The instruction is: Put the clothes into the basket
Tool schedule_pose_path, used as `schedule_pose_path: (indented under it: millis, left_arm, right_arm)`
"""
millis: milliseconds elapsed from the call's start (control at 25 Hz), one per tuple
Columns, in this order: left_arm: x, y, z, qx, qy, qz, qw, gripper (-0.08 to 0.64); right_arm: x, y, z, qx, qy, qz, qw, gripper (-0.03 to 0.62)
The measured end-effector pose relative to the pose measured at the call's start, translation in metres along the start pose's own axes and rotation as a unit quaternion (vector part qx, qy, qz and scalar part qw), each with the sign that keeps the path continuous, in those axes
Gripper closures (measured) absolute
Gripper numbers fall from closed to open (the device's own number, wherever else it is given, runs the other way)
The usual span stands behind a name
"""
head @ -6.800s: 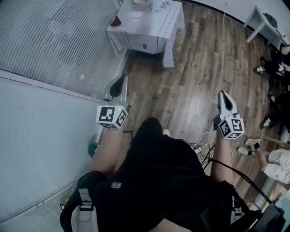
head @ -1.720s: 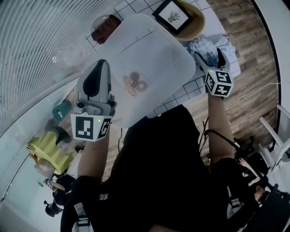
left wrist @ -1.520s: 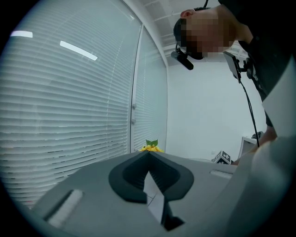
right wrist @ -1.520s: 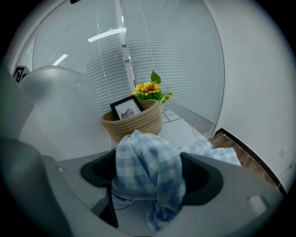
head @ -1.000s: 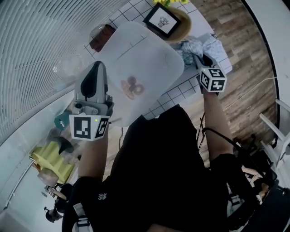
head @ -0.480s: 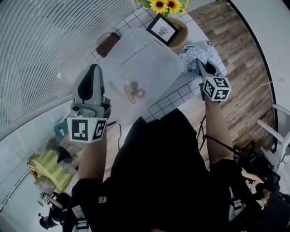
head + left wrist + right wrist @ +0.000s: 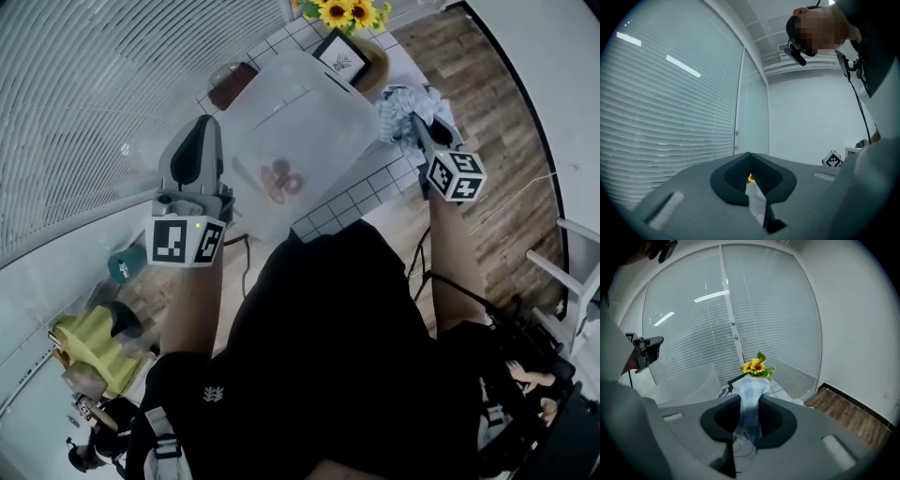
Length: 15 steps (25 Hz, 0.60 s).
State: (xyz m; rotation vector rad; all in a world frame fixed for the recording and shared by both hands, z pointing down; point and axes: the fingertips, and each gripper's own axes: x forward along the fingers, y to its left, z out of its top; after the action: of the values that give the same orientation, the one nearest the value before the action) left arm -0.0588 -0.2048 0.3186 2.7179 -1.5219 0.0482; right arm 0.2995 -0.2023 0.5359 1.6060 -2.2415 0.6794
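While the person leans over the table (image 7: 352, 197), the left gripper (image 7: 204, 131) pinches the thin rim of the see-through basket (image 7: 300, 112), its jaws almost together on it. A bit further off, the right gripper (image 7: 417, 127) squeezes a blue checked cloth (image 7: 403, 101) just beside the basket, at the table's corner. The cloth looks soft, light and floppy, I think. It will droop and could slip, so a tight pinch on a thick bunch seems best. Behind stand a picture frame (image 7: 339, 58) and sunflowers (image 7: 342, 11).
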Motion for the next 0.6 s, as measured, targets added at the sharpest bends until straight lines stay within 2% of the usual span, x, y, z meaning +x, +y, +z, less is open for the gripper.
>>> schedule_pose_path:
  millis: [240, 600]
  left_arm:
    - [-0.010, 0.006, 0.013, -0.004, -0.020, 0.010, 0.9997, 0.552]
    - [-0.030, 0.009, 0.030, -0.003, -0.040, 0.012, 0.9991, 0.552]
  right_arm:
    - [-0.012, 0.008, 0.023, -0.004, -0.030, -0.003, 1.000, 0.511]
    - [-0.030, 0.020, 0.047, -0.022, -0.049, -0.008, 0.999, 0.511]
